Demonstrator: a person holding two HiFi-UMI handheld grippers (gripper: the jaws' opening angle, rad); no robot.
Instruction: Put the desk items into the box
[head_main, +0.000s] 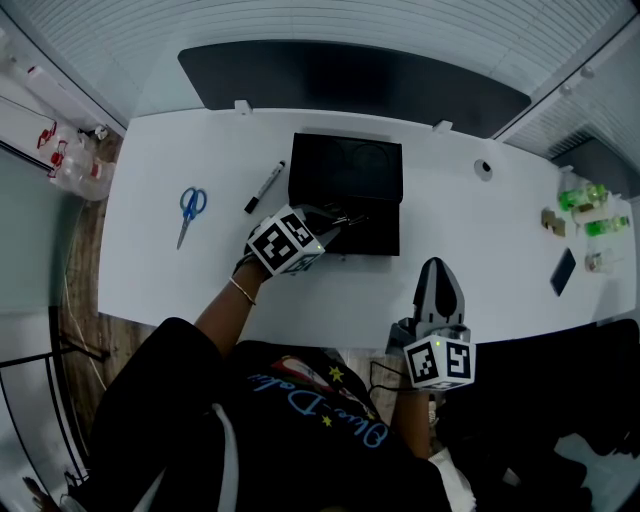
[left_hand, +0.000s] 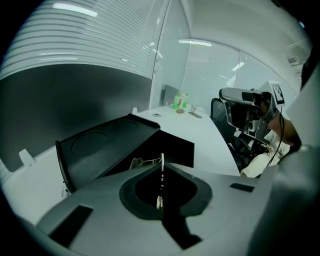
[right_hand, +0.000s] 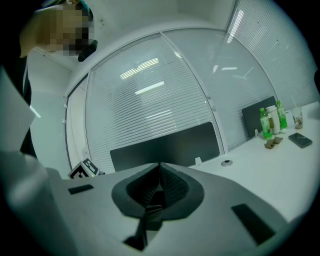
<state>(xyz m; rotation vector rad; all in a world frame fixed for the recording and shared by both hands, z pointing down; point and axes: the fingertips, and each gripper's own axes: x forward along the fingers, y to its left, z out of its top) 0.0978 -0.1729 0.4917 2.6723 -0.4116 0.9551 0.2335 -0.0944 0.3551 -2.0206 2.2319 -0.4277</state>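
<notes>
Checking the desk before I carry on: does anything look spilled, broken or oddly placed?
Nothing stands out. The black box sits open on the desk, the scissors and marker lie flat to its left, and the bottles at the right end stand upright. No spill or damage shows.

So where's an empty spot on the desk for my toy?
Big bare patch between the box and the bottles. Another left of the scissors. Tighter where the marker lies beside the box, and crowded by the bottles.

My left gripper (head_main: 335, 222) holds a thin wire item (head_main: 352, 218) over the black box (head_main: 345, 165); blue scissors (head_main: 190, 207) and a marker (head_main: 265, 187) lie on the bench (head_main: 150, 260) left of it.
</notes>
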